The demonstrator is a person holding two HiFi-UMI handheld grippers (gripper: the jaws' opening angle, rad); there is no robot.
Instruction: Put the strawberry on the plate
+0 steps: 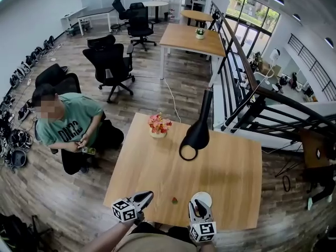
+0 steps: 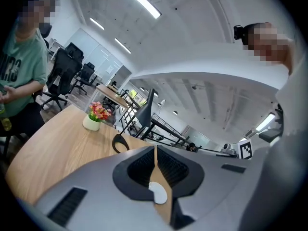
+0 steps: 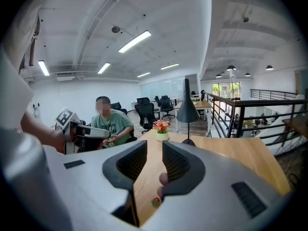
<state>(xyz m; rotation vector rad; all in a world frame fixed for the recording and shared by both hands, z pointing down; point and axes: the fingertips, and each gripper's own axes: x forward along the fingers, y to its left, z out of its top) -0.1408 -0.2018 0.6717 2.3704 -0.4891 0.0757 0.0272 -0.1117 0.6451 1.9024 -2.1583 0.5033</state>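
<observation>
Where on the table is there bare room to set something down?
The table is bare right of the lamp and on the left between the flowers and the near edge. Crowded: near-edge middle, with strawberry and plate.

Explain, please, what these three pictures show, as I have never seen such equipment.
There is no robot: a person holds a tool with a two-jaw claw in each hand. The head view comes from a camera on that person's head, looking down; each other view comes from a camera riding on one claw. The left claw is shut and the right claw slightly open; both are empty. On the light wooden table lie a small red strawberry and a round white plate beside it, with a white pot of pink flowers and a black cone-shaded lamp farther back.
</observation>
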